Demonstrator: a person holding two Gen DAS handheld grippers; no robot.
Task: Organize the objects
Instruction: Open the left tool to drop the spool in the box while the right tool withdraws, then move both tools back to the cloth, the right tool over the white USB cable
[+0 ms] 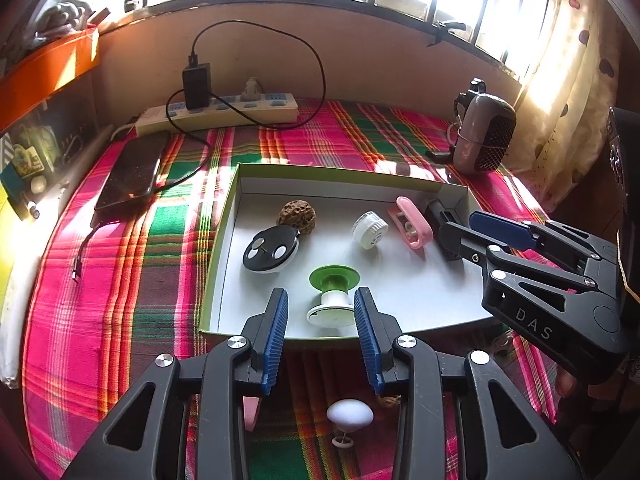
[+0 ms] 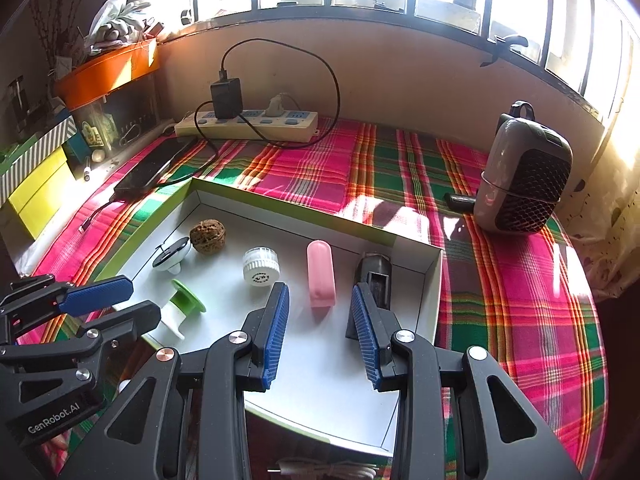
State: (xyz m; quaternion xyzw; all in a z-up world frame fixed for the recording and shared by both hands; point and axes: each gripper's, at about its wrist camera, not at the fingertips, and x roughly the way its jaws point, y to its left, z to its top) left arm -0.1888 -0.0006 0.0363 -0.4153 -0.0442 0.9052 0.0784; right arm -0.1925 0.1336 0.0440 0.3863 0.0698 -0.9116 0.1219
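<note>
A shallow white box with a green rim (image 1: 224, 216) (image 2: 430, 304) lies on the plaid cloth. In it are a brown walnut (image 1: 297, 215) (image 2: 208, 236), a black-and-white round gadget (image 1: 272, 250) (image 2: 173, 255), a white cap (image 1: 370, 230) (image 2: 261, 266), a pink clip (image 1: 412, 222) (image 2: 320, 278), a black block (image 1: 442, 220) (image 2: 374, 280) and a green-and-white spool (image 1: 334, 294) (image 2: 182, 312). My left gripper (image 1: 321, 336) (image 2: 116, 306) is open, jaws either side of the spool, apart from it. My right gripper (image 2: 320, 332) (image 1: 476, 228) is open and empty over the box, near the pink clip and black block.
A white egg-shaped object (image 1: 350, 414) and a push pin (image 1: 342, 440) lie on the cloth under my left gripper. A phone (image 1: 134, 174), a power strip (image 1: 218, 114) with a charger, and a grey speaker (image 2: 524, 176) stand behind. Shelves with an orange tray (image 2: 108, 72) are at left.
</note>
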